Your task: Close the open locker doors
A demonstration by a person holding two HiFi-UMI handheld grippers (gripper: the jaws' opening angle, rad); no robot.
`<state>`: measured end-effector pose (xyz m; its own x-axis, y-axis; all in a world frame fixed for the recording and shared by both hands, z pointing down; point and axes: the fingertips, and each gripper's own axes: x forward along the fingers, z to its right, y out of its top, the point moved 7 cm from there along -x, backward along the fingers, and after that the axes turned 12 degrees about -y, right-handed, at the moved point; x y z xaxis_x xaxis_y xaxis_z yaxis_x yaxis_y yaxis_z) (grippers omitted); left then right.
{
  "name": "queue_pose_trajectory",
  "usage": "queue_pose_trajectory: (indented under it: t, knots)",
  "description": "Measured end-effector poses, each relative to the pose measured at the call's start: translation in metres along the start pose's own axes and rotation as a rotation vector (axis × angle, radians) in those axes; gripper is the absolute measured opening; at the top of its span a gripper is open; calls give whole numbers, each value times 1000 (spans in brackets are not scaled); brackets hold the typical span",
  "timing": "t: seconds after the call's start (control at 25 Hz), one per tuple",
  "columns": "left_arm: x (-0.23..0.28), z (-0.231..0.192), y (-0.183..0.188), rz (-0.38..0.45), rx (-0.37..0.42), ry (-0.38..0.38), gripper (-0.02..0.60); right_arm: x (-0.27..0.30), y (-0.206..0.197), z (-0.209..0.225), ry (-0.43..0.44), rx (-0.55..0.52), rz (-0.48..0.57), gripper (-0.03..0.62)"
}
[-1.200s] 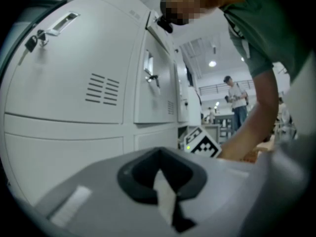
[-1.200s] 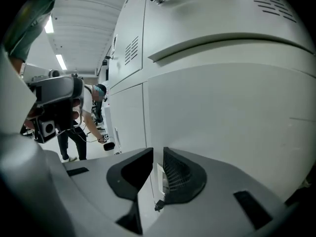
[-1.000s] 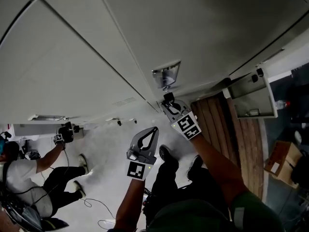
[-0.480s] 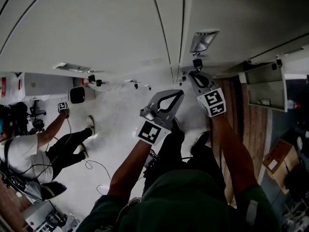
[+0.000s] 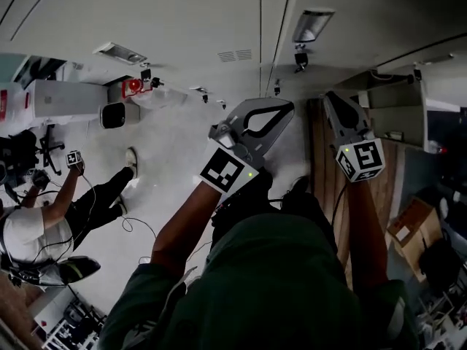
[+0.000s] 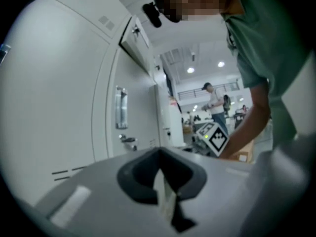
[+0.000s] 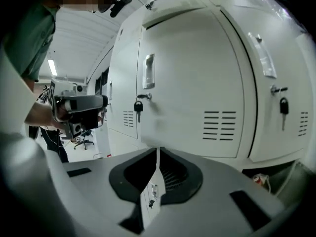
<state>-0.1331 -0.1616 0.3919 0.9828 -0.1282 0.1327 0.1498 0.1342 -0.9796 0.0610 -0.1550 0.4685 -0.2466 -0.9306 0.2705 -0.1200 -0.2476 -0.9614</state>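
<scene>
A bank of white lockers (image 5: 219, 20) fills the top of the head view. The door ahead (image 7: 197, 83) looks closed, with a recessed handle (image 7: 149, 70), a hanging key (image 7: 138, 107) and vent slots (image 7: 219, 126). Farther right in the head view one locker (image 5: 394, 115) stands open. My left gripper (image 5: 287, 108) is shut and empty, held off the doors. My right gripper (image 5: 330, 98) is also shut and empty, short of the door with the key (image 5: 300, 58). Each gripper shows its jaws together: left (image 6: 159, 154), right (image 7: 158, 152).
A second person (image 5: 44, 217) sits on the pale floor at the left, holding another gripper. A wooden floor strip (image 5: 321, 144) runs under the right-hand lockers. A cardboard box (image 5: 408, 228) sits at the far right. My own legs are below the grippers.
The head view has swung, so the lockers sit higher in it. My right gripper has drawn back and to the right from the handle and key. My left gripper has risen alongside it.
</scene>
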Motion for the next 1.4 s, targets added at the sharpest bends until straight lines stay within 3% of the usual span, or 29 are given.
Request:
queue_pose_trajectory:
  t: [0.4, 0.48, 0.56, 0.68, 1.0, 1.4]
  knots:
    - [57, 22, 45, 8, 53, -167, 2, -101, 52, 47, -139, -20, 123, 21]
    - [52, 27, 48, 13, 16, -153, 2, -111, 55, 38, -133, -6, 130, 21]
    - [63, 31, 55, 73, -45, -137, 2, -127, 51, 43, -152, 8, 135, 21]
    - [99, 46, 64, 121, -63, -160, 2, -154, 35, 68, -192, 15, 127, 21]
    - [186, 106, 63, 98, -80, -233, 2, -220, -24, 138, -241, 56, 47, 21]
    - [299, 156, 26, 63, -155, -304, 2, -268, -119, 231, -282, 85, -72, 23]
